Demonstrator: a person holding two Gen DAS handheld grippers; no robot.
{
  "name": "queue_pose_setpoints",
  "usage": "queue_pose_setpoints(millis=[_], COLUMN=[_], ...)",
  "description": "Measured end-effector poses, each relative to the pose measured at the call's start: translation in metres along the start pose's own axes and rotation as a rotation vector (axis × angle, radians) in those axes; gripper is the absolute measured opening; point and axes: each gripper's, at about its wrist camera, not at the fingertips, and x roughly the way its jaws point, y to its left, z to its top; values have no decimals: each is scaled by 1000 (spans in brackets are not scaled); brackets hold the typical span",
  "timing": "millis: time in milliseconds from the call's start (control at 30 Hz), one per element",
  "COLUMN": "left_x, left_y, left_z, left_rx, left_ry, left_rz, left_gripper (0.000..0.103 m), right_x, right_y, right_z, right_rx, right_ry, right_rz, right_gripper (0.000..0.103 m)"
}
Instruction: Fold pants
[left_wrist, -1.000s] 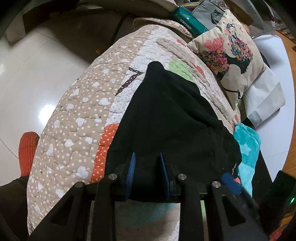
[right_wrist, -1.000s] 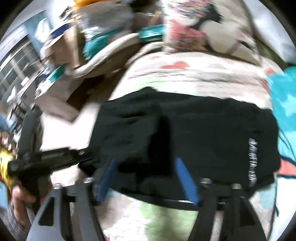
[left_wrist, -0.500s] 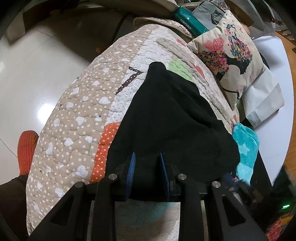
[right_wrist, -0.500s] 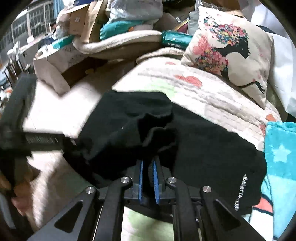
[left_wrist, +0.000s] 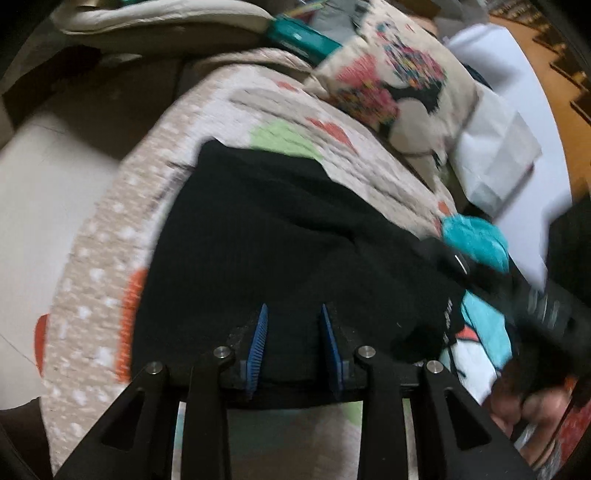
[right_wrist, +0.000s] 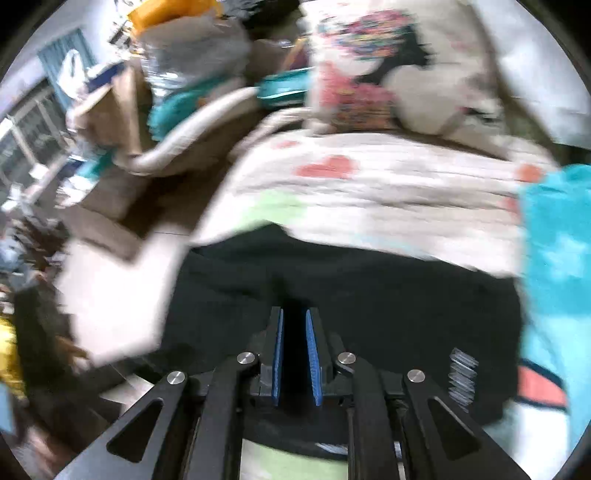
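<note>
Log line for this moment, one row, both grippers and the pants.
left gripper: clamped on pants' near edge | right gripper: pinching pants | pants: black, bunched on quilt | view: blurred

My left claw (left_wrist: 294, 343) has swung toward the flowered pillow (left_wrist: 399, 85) and its view has blurred. My right claw (left_wrist: 535, 295) now reaches in over the right edge of the black pants (left_wrist: 280, 240), its pads (right_wrist: 277, 354) a little wider apart than half a second ago.
</note>
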Motion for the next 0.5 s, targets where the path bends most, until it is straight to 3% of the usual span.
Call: queue_pose_setpoints(millis=[67,100,167,200,333,400,467,500], left_x=[3,5,19,21,18,6,-6,-10], left_y=[-9,-13,-17,-17,-27,-25,-24,-24], left_z=[-6,-9,-17,-20,-21,-16,-4,6], left_rx=[56,91,149,160,213,170,134,130], left_ry=[6,10,71,71,83,98,55,11], left_rz=[7,27,99,106,143,69,30,67], left_gripper=[29,30,30,30,29,29,29,29], right_x=[28,46,76,82,81,62,42,31], right_y=[2,0,-12,-18,-34,-30,-27,-25], right_z=[7,10,10,11,20,20,16,10], right_rx=[25,29,32,34,110,88,51,36], right_ry=[71,115,164,159,102,38,15,7], right_rz=[98,89,-36,-37,-15,-143,-183,-178], right_gripper=[13,13,9,1,0,17,17,17])
